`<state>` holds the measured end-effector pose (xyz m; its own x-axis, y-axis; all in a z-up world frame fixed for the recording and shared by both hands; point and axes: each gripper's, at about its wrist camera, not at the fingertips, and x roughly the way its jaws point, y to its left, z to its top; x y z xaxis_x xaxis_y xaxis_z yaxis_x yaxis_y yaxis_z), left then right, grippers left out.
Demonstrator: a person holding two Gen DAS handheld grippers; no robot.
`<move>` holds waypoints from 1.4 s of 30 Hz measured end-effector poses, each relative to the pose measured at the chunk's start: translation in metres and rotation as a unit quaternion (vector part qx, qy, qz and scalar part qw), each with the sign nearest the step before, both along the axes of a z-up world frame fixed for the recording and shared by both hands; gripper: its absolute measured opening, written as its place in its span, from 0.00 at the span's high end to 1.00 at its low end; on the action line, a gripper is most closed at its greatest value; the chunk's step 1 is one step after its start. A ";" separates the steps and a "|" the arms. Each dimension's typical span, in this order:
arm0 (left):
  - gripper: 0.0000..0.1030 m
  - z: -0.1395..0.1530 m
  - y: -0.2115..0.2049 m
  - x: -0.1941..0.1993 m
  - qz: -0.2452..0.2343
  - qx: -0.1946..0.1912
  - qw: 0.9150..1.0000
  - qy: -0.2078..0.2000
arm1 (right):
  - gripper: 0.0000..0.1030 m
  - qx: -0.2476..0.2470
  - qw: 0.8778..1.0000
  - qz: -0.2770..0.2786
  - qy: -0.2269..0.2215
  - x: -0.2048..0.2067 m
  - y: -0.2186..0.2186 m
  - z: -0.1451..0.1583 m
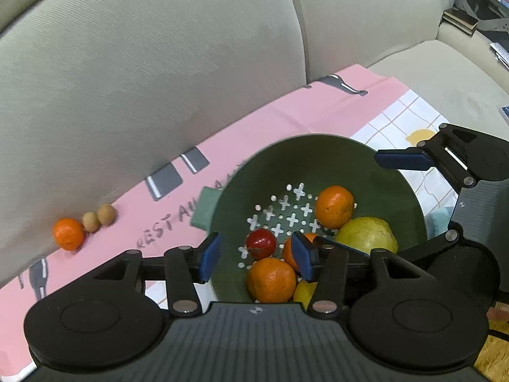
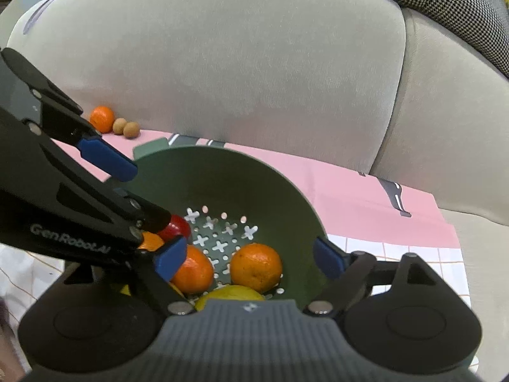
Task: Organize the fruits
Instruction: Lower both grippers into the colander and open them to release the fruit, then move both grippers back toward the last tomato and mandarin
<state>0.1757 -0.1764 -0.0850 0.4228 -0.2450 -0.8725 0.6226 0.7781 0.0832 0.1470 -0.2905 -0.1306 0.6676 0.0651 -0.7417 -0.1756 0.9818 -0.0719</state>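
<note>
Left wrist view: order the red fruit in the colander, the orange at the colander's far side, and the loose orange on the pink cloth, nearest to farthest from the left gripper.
1. Red fruit: between the open jaws of the left gripper, in the colander.
2. Far-side orange: farther inside, to the right.
3. Loose orange: far left on the pink cloth, beside two small brown fruits.

green colander: oranges, red fruit, pear | loose orange: on pink cloth

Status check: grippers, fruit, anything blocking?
Left gripper and right gripper open, empty, over green colander. Oranges, red fruit inside. One orange, two brown fruits outside. Nothing blocking.
</note>
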 end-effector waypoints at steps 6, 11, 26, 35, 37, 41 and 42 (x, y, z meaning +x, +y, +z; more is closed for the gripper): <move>0.36 0.016 0.020 -0.015 0.008 -0.005 1.000 -0.025 | 0.11 0.011 1.000 -0.002 0.002 -0.006 0.007 0.011; 0.35 0.028 0.044 -0.021 0.039 -0.012 0.998 -0.043 | 0.11 0.037 0.999 -0.007 0.016 -0.012 0.014 0.023; 0.35 0.066 0.142 -0.035 0.122 -0.029 0.988 -0.094 | 0.10 0.008 0.998 0.054 0.011 -0.022 0.082 0.049; 0.35 0.058 0.198 -0.030 0.182 -0.053 0.979 -0.073 | 0.10 -0.010 0.995 0.099 0.017 -0.019 0.126 0.050; 0.35 0.054 0.206 -0.026 0.188 -0.056 0.978 -0.066 | 0.10 -0.012 0.994 0.107 0.019 -0.016 0.134 0.049; 0.35 0.045 0.219 -0.018 0.199 -0.064 0.977 -0.049 | 0.10 -0.010 0.993 0.118 0.025 -0.012 0.146 0.045; 0.35 0.042 0.222 -0.016 0.201 -0.066 0.976 -0.044 | 0.10 -0.009 0.992 0.121 0.026 -0.011 0.148 0.044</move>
<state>0.1597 0.0455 -0.0433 0.5795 -0.1518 -0.8007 0.2592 0.9658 0.0046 0.1356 -0.1424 -0.0871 0.5947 0.2050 -0.7773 -0.4094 0.9094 -0.0734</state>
